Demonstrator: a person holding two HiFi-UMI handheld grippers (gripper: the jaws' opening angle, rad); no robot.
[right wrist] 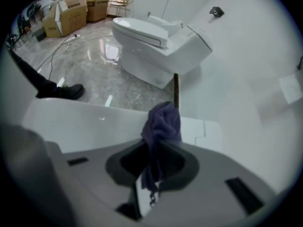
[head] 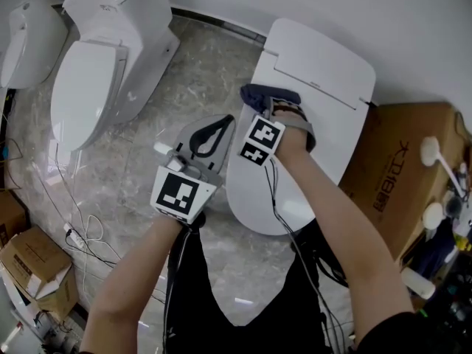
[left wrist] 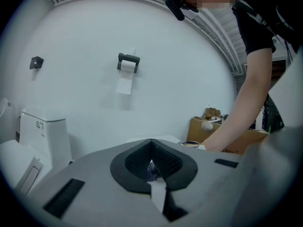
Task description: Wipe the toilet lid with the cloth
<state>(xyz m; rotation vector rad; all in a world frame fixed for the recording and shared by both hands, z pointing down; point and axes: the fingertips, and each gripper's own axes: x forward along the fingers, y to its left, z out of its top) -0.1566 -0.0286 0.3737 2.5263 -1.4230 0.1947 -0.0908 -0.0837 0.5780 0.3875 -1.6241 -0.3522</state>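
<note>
Holding left claw (left wrist: 152, 146) jaws together, empty, over the floor (head: 184, 87) just left of the lid (head: 254, 198). Right claw (right wrist: 156, 151) is clamped on the cloth (right wrist: 163, 122) at the lid's rear, by the tank (head: 317, 57). Second toilet (head: 96, 72) far left.

toilet lid (head: 258, 198): near half bare, open from above. far part taken by right gripper (head: 274, 108) w/ purple cloth (head: 267, 94); behind that the tank (head: 324, 57) & wall (head: 413, 21) close it off. floor strip (head: 199, 65) btw this toilet and next toilet (head: 88, 87) on the left is open, left gripper (head: 221, 126) over it. right side tight: cardboard box (head: 398, 168) just beside the bowl. cables (head: 77, 234) on floor, lower left.
</note>
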